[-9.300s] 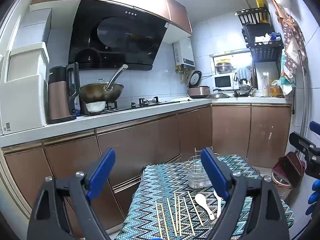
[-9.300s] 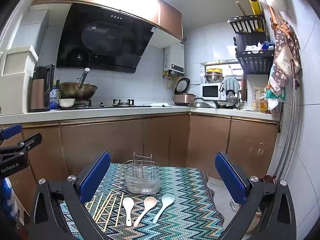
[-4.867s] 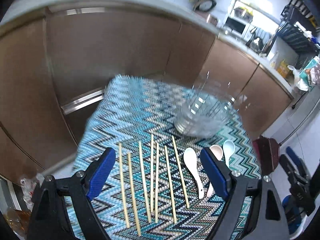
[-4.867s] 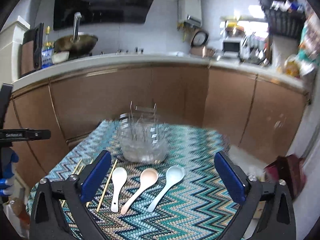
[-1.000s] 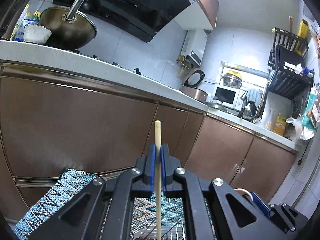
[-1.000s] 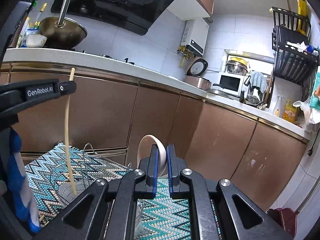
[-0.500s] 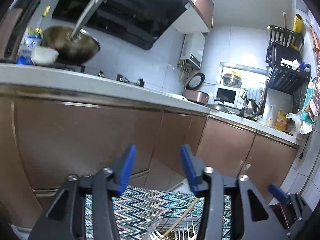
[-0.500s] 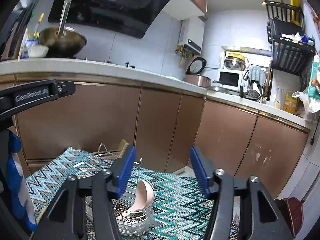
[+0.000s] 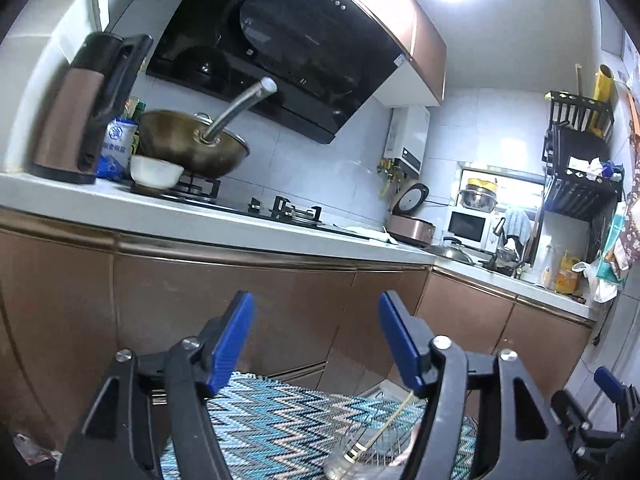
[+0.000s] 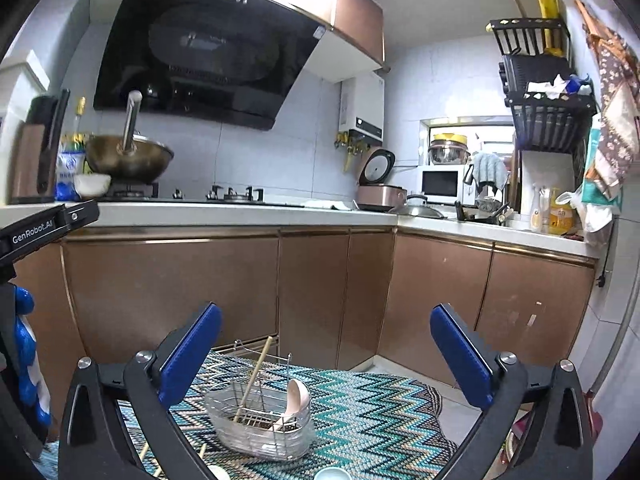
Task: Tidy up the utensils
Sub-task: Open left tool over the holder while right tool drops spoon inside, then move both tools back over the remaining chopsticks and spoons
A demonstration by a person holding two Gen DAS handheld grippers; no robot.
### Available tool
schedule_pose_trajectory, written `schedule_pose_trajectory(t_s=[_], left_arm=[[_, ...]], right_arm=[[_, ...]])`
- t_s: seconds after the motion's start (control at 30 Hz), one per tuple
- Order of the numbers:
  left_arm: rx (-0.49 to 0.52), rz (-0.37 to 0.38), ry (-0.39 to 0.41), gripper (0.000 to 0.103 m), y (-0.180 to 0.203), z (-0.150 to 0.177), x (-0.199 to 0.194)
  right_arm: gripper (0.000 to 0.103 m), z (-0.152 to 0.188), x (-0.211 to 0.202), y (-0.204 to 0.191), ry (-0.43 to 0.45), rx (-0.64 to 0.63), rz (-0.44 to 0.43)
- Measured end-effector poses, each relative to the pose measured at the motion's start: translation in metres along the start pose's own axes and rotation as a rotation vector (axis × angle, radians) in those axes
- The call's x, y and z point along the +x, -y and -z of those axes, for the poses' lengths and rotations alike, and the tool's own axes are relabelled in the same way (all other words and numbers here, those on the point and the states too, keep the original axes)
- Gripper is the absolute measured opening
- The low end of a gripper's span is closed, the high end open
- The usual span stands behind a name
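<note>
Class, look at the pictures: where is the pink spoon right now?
In the right wrist view, the pink spoon stands bowl-up in the right end of the wire utensil holder on the zigzag cloth, with a chopstick leaning to its left.

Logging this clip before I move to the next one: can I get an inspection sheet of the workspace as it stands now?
Surface: zigzag cloth covers the table.
Job's things: wire rack holds one chopstick leaning toward the left and a pink spoon bowl up; more chopsticks and two spoons lie on the cloth at the bottom edge, mostly cut off.
Clutter: nothing seen on the cloth.
Grippers: left gripper open, empty; right gripper open, empty, above the rack.
Cables: nothing seen.
Surroundings: wok on the stove, rice cooker, microwave, brown cabinets.
</note>
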State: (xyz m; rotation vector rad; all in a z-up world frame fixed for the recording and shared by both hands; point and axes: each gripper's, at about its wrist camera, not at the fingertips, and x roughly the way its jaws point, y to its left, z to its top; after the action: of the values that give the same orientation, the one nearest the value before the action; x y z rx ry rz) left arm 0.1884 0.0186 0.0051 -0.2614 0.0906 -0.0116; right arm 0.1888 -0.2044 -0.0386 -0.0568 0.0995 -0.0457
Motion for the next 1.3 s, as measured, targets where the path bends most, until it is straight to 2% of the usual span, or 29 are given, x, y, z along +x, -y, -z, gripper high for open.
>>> schedule_pose_trajectory(t_s=[0.37,0.7,1.0,1.3], left_arm=[[-0.013,-0.002,-0.018,0.07,-0.028,-0.027,-0.074],[-0.002,-0.038,-0.049,0.07,-0.039,-0.035,-0.12],[-0.023,-0.058,-0.062,0.07,-0.05,-0.038,-0.128],[-0.02,-0.09,-0.121,0.07,-0.06,-0.021,-0.111]], right_arm=[[0.103,-0.019,-0.077,0.007,0.061,0.052,0.003],[0.103,-0.031,-0.128,0.009,0.132,0.104,-0.058],[0.103,-0.03,-0.144,0.01,0.147,0.101,-0.047],[0.103,-0.016,-0.132,0.016,0.108,0.111,-0.034]])
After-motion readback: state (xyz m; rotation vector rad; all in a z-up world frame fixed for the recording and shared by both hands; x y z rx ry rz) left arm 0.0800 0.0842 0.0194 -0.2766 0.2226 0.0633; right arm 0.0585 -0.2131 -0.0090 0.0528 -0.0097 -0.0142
